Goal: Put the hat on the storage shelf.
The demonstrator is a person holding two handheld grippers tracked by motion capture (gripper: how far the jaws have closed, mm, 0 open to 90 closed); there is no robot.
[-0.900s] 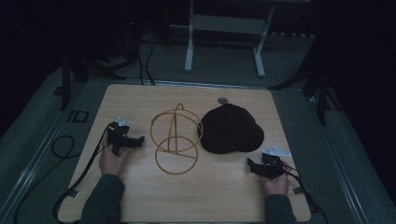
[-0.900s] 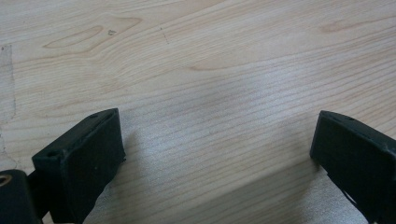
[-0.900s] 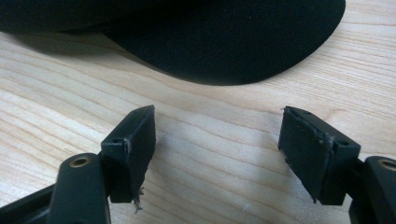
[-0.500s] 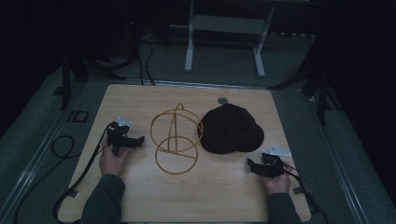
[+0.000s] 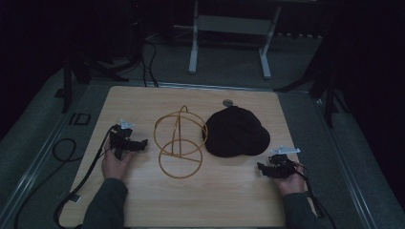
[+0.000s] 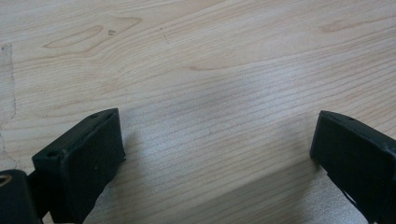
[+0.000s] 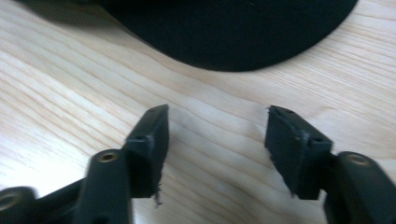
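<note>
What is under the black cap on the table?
The black cap lies crown up, flat on the wooden table, beside the gold wire stand. Bare wood shows around its rim; whatever is beneath the crown is covered.

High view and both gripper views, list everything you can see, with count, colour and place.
Round-crowned black fabric cap: one, black, right half of the table, beside the wire stand.
Gold wire hat stand: one, gold, table middle, ring base toward the person.
Small round grey disc: one, grey, far edge of the table, behind the cap.
Light wooden table: one, pale wood, centre.
White metal frame: one, white, on the floor beyond the table.
Left gripper: one, black, left of the stand, jaws open over bare wood.
Right gripper: one, black, near the cap's brim, jaws open, nothing between them.
</note>
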